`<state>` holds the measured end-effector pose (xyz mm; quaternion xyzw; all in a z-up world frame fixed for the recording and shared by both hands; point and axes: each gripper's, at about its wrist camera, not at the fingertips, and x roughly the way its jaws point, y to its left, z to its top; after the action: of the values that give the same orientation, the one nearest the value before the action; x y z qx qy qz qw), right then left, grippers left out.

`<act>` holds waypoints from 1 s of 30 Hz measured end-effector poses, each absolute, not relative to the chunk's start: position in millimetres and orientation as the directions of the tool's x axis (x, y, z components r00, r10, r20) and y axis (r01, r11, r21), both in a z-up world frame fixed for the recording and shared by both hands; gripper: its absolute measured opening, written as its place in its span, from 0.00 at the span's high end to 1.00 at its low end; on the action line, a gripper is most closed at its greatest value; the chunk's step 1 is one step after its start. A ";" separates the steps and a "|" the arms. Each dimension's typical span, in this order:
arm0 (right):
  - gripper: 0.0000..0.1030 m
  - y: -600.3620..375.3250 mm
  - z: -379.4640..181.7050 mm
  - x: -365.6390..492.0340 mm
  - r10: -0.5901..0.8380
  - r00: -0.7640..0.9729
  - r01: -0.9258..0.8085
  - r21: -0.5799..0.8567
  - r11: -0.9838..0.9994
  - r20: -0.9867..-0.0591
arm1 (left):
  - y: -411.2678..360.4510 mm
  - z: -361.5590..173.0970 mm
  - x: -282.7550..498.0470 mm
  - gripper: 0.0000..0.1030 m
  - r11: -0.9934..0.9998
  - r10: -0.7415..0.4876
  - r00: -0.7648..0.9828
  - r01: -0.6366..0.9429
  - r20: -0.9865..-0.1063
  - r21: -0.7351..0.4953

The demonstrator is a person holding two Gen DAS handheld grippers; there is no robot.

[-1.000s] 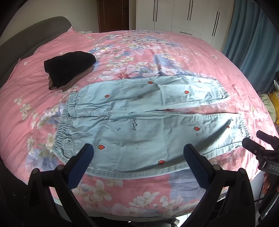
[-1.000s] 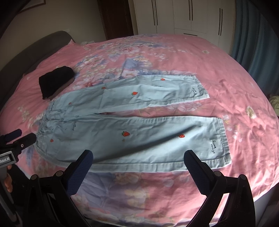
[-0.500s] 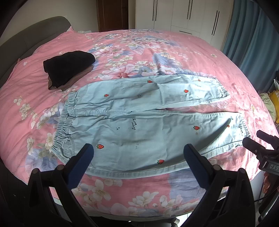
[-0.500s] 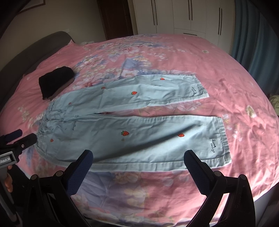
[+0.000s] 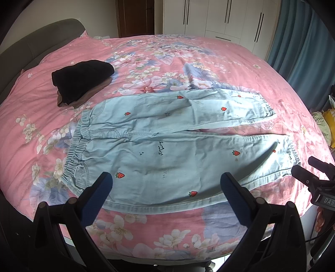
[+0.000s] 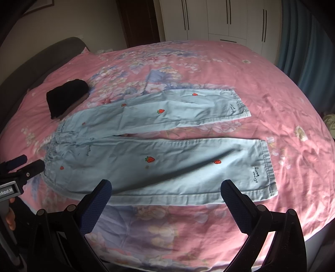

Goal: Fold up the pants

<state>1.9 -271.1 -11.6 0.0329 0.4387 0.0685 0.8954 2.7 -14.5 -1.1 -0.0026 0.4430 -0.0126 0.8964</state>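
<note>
I see the light blue pants (image 5: 167,146) spread flat across the middle of the frame on the pink floral bedspread (image 5: 188,62), waistband at left, both legs running right. My left gripper (image 5: 166,188) hangs over the near hem with its jaws wide apart, empty. My right gripper (image 6: 166,194) is likewise spread and empty. A dark garment (image 5: 81,81), possibly folded, lies upper left.

We're in a home bedroom: big bed (image 5: 188,52) with pink flowered cover, white wardrobes (image 5: 219,18) far behind, blue curtains (image 5: 303,52) right.
</note>
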 end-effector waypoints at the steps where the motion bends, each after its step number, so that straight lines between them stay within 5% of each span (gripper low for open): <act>1: 0.00 -271.3 -11.7 1.7 0.151 0.606 -0.094 0.119 0.988 -0.781 | -14.9 -2.0 2.4 0.00 1.000 -0.026 0.607 0.019 -0.795 -0.018; 18: 0.00 -255.9 -32.2 7.0 0.148 0.630 -0.202 0.023 0.979 -0.763 | 48.8 -57.2 34.3 0.00 0.929 -0.215 0.520 -0.151 -0.827 -0.337; 27: 0.01 -174.1 -72.4 -9.3 0.239 0.618 -0.543 -0.187 0.819 -0.749 | 150.3 -84.5 -13.0 0.03 0.775 -0.191 0.594 -0.397 -0.781 -0.491; 30: 0.10 -143.0 -84.0 -19.8 0.315 0.591 -0.668 -0.232 0.707 -0.743 | 165.8 -98.5 -20.9 0.05 0.713 -0.215 0.585 -0.454 -0.782 -0.535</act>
<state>-19.8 -143.0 -84.0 -0.2531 0.3490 0.2873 0.8553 -20.9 165.8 -98.5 -0.3718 0.4495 0.0738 0.8089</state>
